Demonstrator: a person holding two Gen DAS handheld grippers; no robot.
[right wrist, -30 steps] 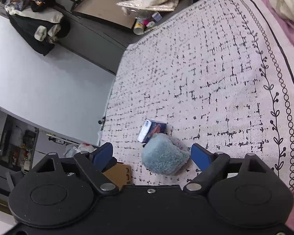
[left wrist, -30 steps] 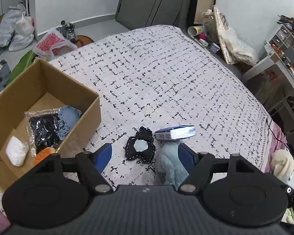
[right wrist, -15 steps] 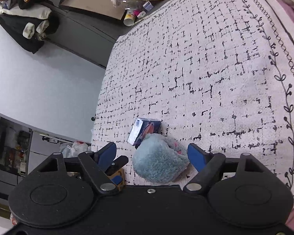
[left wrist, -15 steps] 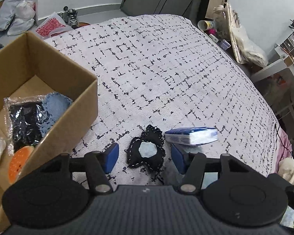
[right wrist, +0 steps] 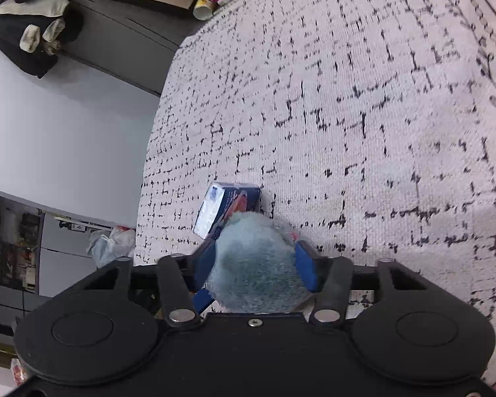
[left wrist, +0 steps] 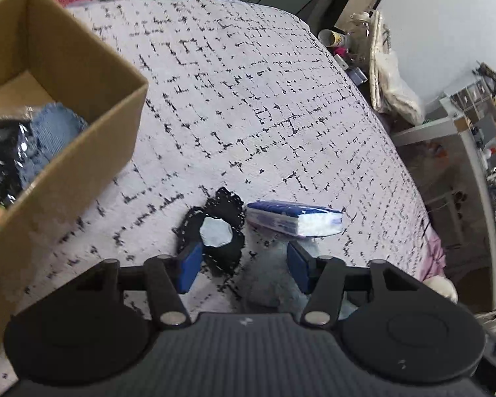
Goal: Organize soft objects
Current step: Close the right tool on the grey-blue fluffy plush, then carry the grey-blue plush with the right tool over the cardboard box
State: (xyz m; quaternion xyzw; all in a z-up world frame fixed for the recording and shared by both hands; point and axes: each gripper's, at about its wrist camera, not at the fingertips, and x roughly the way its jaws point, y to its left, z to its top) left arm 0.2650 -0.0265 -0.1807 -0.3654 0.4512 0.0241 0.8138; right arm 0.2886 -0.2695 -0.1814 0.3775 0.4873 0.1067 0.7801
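A fluffy light-blue plush [right wrist: 256,264] lies on the patterned bedspread, and my right gripper [right wrist: 254,264] has its blue pads closed on both of its sides. A blue tissue pack [right wrist: 229,206] leans against the plush's far side; it also shows in the left wrist view [left wrist: 294,220]. My left gripper [left wrist: 244,264] is open and empty, low over a black lacy piece with a pale centre [left wrist: 215,233]. The plush [left wrist: 271,281] shows dimly between its fingers. A cardboard box [left wrist: 92,132] at the left holds a blue cloth [left wrist: 49,129] and a dark wrapped item [left wrist: 0,162].
The bedspread [left wrist: 264,99] stretches away ahead of both grippers. Beyond the bed's far right edge are cups, bags and a shelf unit [left wrist: 463,115]. A dark cabinet [right wrist: 122,53] with clothes on it stands past the bed's far end.
My right gripper has moved down onto the plush and closed on it. My left gripper has moved forward and lower over the black lacy piece, its fingers narrower than before.
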